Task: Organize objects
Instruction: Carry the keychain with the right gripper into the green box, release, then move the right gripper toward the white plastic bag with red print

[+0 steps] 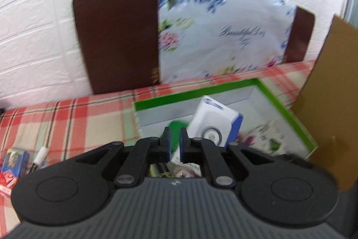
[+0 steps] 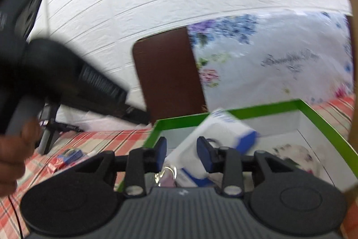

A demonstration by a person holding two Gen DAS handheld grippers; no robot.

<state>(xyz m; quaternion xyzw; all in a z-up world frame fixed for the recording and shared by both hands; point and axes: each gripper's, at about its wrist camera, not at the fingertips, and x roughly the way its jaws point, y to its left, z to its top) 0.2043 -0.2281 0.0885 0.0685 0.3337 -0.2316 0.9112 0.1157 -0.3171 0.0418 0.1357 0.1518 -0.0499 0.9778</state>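
One green box [image 1: 288, 109], one carton [image 1: 214, 120]

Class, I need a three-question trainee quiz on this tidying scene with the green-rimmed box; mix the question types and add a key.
1. True or false: the white and blue carton lies inside the green-rimmed box.
2. Which cloth covers the table? A plain white, B red plaid, C blue stripes.
3. Fill in: in the left wrist view, the small colourful packet lies ______ the box.

Key
1. True; it leans tilted among other items.
2. B.
3. Outside, on the cloth at the left.
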